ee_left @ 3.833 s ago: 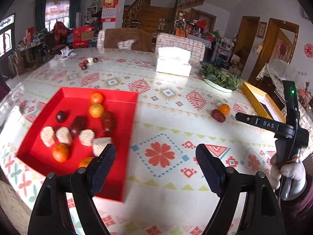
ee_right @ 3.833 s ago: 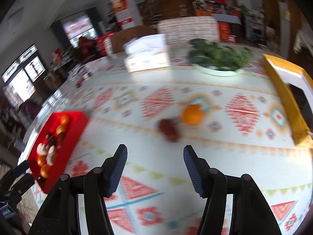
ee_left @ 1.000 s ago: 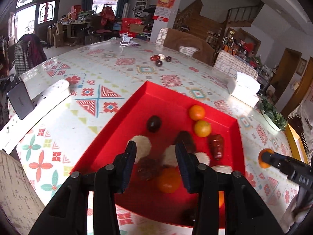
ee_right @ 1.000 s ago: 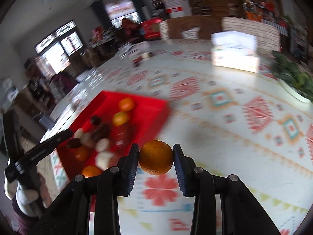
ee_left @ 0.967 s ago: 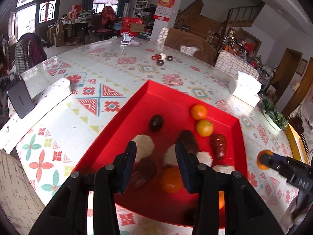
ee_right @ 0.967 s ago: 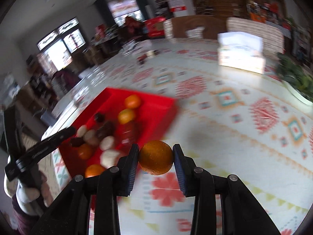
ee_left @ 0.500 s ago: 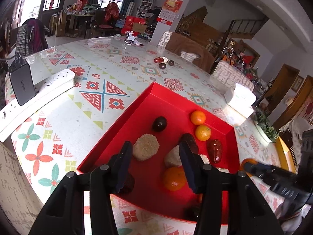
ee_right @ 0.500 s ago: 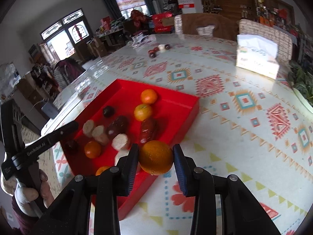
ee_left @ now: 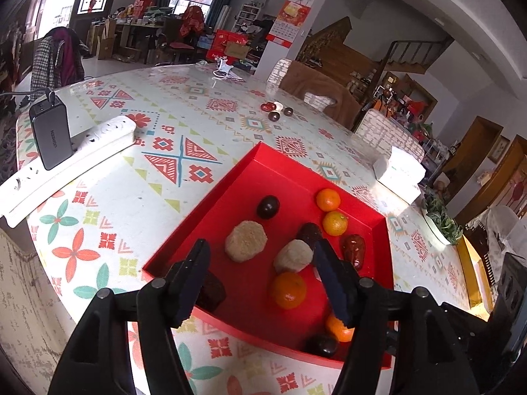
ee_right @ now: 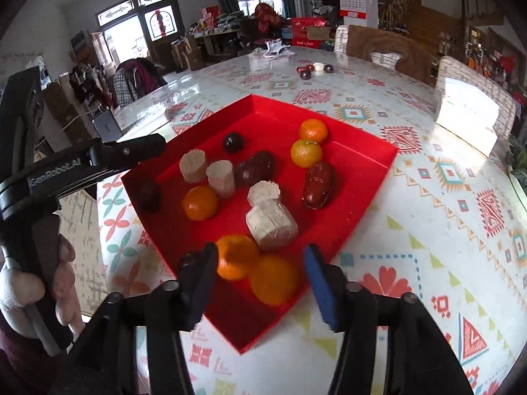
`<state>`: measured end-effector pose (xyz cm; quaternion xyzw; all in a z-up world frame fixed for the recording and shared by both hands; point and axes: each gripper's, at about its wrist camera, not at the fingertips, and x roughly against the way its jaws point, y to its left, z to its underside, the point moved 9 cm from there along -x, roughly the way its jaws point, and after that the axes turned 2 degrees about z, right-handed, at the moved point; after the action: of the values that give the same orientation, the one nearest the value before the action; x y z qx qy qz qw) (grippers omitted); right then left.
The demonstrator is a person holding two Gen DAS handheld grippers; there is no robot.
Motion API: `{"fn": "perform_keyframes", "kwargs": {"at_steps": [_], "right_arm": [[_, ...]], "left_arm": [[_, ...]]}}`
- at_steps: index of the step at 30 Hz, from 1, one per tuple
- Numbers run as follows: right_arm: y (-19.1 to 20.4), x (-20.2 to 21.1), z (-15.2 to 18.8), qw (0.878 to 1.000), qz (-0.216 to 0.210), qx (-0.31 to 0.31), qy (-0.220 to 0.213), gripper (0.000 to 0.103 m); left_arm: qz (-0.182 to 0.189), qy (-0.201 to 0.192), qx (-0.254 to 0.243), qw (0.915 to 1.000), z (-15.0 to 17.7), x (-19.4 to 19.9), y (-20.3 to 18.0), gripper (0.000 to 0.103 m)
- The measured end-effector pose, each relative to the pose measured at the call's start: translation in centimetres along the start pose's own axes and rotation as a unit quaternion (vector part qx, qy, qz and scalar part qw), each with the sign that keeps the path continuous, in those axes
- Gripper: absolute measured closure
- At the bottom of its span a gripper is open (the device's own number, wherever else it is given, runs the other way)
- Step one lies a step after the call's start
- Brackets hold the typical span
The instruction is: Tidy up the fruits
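**Both claws letting go over the red tray**

From the left wrist, we see our left gripper above the near edge of the red tray, its jaws opening with nothing pressed between the pads. A dark red date lies just inside the tray's near-left corner, half hidden behind the left finger, so it sits left of the gap and below it. Ahead of the jaws and slightly right lies a mandarin; two pale round cakes lie further in, toward the tray's middle. The patterned table carries it all.

From the right wrist, our right gripper hangs over the tray's near corner, jaws opening. An orange lies between the fingers, nearer the right pad; we judge it released, since daylight shows on both sides and it looks blurred. It touches a second mandarin just left of it, beside the left finger. The orange being round, no long axis matters. The right claw is the nearer one to it, so we judge that the next move is simply to lift clear without nudging it over the low rim.
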<state>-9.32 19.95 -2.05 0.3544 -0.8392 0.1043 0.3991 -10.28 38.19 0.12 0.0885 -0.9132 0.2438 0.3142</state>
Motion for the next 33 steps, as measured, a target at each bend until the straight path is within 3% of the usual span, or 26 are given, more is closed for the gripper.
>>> {"fn": "perform_keyframes", "kwargs": {"at_steps": [7,11,16,19,33], "right_arm": [[-1.9,2.9,0.2,0.999,0.021,-0.032,-0.037,0.038],[-3.0,4.2,1.0,0.997,0.030,-0.057,-0.051,0.036],[-4.3,5.6,2.3,0.993,0.039,-0.086,-0.064,0.032],[-4.7,6.1,3.0,0.992,0.040,-0.093,-0.068,0.031],[-6.1,9.2,5.5,0.990,0.057,-0.092,-0.094,0.027]], "left_arm": [[-0.003,-0.004,-0.032,0.9995,0.7,0.8,-2.2,0.036],[-0.052,-0.031,-0.077,0.9953,1.0,1.7,-3.6,0.028],[-0.106,-0.069,-0.133,0.9830,1.3,3.3,-5.7,0.011],[-0.123,-0.079,-0.153,0.9773,1.4,4.0,-6.8,0.010],[-0.115,-0.085,-0.186,0.9721,3.6,5.2,-12.0,0.009]]}}
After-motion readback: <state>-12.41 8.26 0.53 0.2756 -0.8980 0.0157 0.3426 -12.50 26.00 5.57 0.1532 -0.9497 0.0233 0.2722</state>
